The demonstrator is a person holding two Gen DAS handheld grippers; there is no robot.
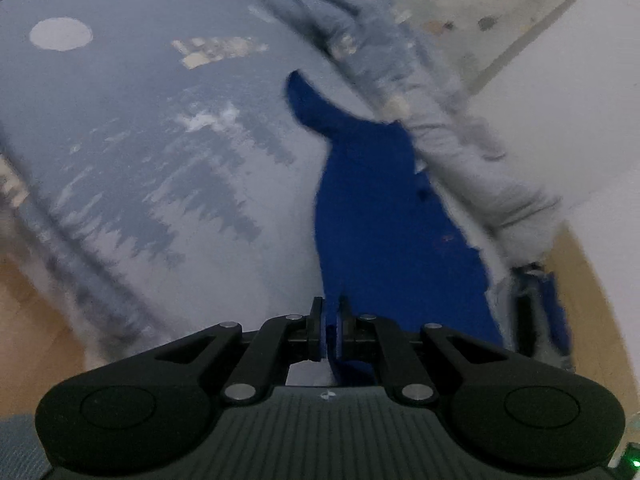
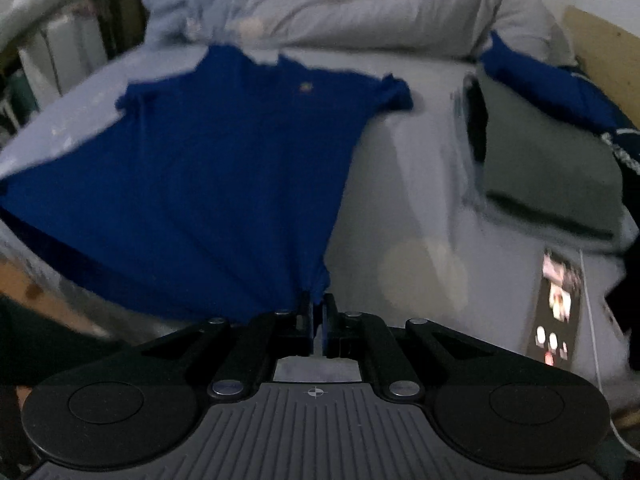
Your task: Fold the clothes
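You've got the royal-blue short-sleeved cotton shirt (image 2: 224,168) spread over the grey-blue printed bed sheet (image 1: 132,128), both left gripper (image 1: 330,320) and right gripper (image 2: 318,316) pinched shut on its hem corners; it looks light and limp, so keep tension.

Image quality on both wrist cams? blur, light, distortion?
Left wrist: dim, bedspread print smeared by motion blur, left gripper sharp. Right wrist: dim too, blue shirt edges soft, phone screen glowing, heavy fisheye bowing.
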